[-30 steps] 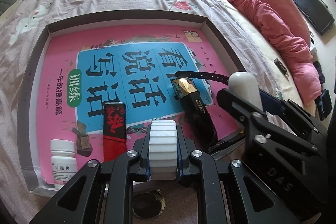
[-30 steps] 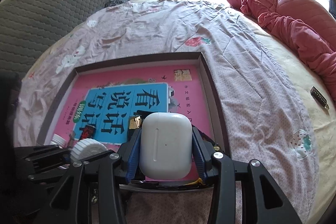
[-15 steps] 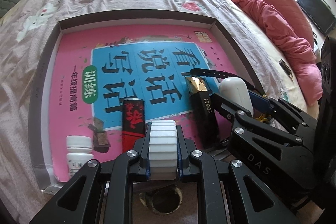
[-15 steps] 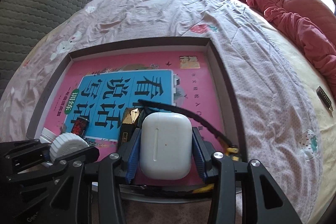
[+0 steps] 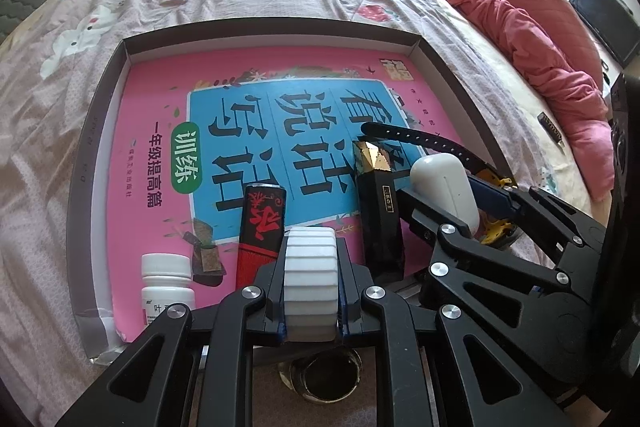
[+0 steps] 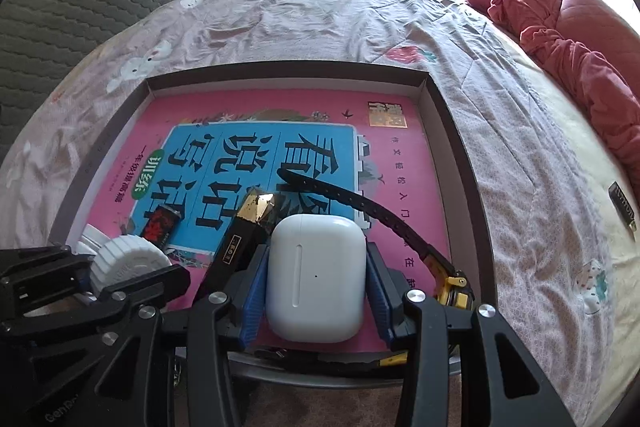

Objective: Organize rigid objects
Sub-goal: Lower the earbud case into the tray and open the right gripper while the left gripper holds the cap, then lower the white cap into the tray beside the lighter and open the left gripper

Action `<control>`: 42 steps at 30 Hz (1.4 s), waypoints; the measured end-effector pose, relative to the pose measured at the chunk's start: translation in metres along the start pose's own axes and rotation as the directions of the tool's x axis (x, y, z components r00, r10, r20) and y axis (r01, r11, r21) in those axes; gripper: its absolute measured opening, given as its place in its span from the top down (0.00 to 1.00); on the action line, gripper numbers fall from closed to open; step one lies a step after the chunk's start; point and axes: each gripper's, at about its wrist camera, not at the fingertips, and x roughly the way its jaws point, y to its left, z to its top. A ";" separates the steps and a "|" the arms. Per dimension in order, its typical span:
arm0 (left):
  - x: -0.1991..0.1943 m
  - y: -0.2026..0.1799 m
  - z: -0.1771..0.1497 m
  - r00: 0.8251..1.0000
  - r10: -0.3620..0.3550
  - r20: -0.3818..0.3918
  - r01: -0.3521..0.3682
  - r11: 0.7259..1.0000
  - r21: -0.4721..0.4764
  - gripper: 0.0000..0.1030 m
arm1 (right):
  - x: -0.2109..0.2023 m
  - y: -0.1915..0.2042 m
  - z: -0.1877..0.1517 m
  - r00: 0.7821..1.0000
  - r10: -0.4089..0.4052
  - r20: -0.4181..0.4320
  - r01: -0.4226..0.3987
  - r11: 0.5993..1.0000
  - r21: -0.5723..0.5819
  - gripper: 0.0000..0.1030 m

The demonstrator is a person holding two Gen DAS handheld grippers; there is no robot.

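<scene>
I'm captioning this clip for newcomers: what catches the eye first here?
A bright pink book with a blue title panel fills a shallow grey box on the bed. Up front, the right gripper clamps a white earbud case, while the left gripper pinches a ribbed white cap.

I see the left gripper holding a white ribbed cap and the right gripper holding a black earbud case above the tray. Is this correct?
Not quite: the earbud case in the right gripper is white, as the right wrist view shows. The left gripper does hold the white ribbed cap above the tray.
</scene>
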 end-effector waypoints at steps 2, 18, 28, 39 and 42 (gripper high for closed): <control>0.000 0.001 0.000 1.000 -0.002 -0.001 0.002 1.000 -0.002 0.83 | 0.001 0.001 0.000 1.000 -0.006 -0.006 0.006 1.000 -0.009 0.56; -0.001 0.004 -0.003 1.000 -0.010 -0.008 0.010 1.000 -0.017 0.83 | 0.003 0.007 -0.005 0.999 -0.054 -0.005 0.054 0.997 -0.049 0.55; -0.001 0.003 -0.003 1.000 -0.004 -0.007 0.004 1.000 -0.012 0.83 | -0.009 0.004 -0.012 0.998 -0.067 0.012 0.067 0.997 -0.026 0.50; -0.002 -0.002 -0.007 1.000 0.000 -0.013 0.000 1.000 -0.014 0.83 | -0.047 -0.005 -0.032 0.993 -0.087 0.086 0.083 0.996 0.042 0.49; -0.003 -0.005 -0.010 1.000 0.003 -0.018 -0.004 1.000 -0.008 0.83 | -0.052 -0.006 -0.037 0.992 -0.093 0.089 0.089 0.995 0.054 0.49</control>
